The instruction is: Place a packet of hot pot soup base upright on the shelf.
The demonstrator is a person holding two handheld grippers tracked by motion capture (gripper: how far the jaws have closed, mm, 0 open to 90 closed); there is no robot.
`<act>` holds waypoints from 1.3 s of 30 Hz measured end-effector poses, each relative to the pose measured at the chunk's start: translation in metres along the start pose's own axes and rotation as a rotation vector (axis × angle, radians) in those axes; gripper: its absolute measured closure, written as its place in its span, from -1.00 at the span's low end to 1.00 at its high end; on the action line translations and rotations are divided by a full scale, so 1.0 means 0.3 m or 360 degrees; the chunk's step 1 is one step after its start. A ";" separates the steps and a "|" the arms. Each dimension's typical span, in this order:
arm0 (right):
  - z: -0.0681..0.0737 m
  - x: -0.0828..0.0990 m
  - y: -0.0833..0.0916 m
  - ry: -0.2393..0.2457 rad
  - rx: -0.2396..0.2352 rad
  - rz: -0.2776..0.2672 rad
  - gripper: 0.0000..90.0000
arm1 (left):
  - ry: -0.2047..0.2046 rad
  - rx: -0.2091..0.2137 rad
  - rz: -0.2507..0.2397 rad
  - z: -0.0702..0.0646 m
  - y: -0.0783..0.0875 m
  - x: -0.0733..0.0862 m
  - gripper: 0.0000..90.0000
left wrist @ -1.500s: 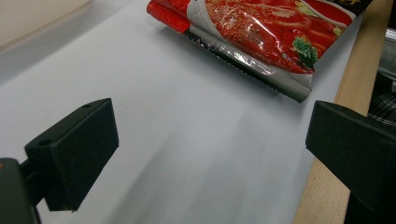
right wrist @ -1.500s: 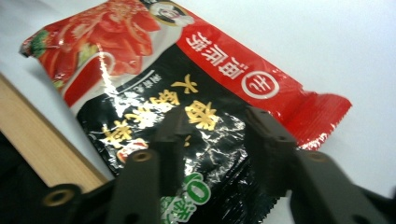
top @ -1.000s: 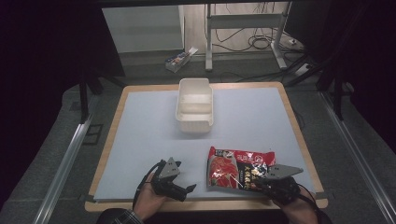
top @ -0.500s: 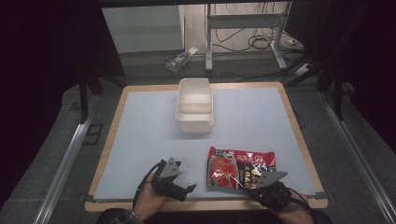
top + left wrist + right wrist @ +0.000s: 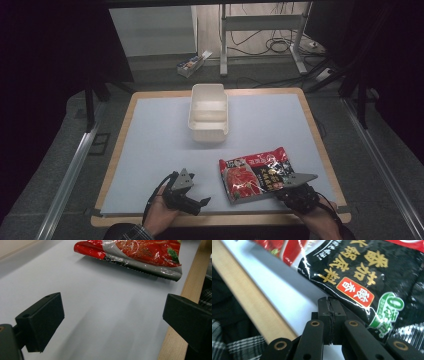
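With the right gripper (image 5: 329, 315) pinched tight on just the near edge of the packet (image 5: 257, 172) at the table's (image 5: 150, 150) front right and the left gripper (image 5: 112, 322) held wide open and empty, that slick foil could easily get slipped or torn.

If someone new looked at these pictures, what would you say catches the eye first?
The glossy red and black snack bag stands out, lying at the near right of the pale blue table. The right gripper has its jaws pressed together at the bag's near edge, while the left gripper sits open near the front left. A white tray waits further back, near the middle.
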State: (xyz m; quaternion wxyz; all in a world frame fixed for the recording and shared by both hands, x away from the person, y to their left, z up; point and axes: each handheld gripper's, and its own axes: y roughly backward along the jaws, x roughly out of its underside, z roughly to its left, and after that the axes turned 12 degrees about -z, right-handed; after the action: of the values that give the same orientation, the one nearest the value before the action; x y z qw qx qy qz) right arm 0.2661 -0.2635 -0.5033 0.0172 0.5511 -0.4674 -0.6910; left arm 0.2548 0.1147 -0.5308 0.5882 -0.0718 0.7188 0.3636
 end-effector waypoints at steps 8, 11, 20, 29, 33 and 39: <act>-0.074 -0.035 -0.048 0.0028 0.0078 -0.0014 0.96 | -0.0013 -0.0008 0.0016 -0.008 -0.009 -0.004 -0.91; -0.102 -0.051 -0.066 0.0052 0.0104 -0.0011 0.96 | -0.0014 -0.0010 0.0019 -0.008 -0.010 -0.004 -0.91; -0.128 -0.080 -0.100 0.0086 0.0106 -0.0010 0.88 | 0.0033 -0.0025 0.0041 -0.002 -0.004 -0.008 -0.90; -0.140 -0.065 -0.046 0.0005 0.0145 -0.0115 0.48 | 0.0012 0.0007 -0.0010 -0.016 0.002 -0.050 -0.56; -0.155 -0.052 -0.030 -0.0005 0.0179 -0.0154 0.20 | 0.0095 0.0093 -0.0117 -0.014 -0.011 -0.091 -0.15; -0.174 -0.036 -0.024 -0.0019 0.0206 -0.0196 -0.09 | 0.0089 0.0176 -0.0146 -0.020 -0.066 -0.129 0.52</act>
State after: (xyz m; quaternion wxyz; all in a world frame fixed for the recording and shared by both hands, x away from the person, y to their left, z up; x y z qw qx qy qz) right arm 0.3144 -0.2862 -0.4978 -0.0637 0.5747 -0.4764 -0.6624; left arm 0.2721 0.0842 -0.5044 0.5869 -0.0822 0.7500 0.2939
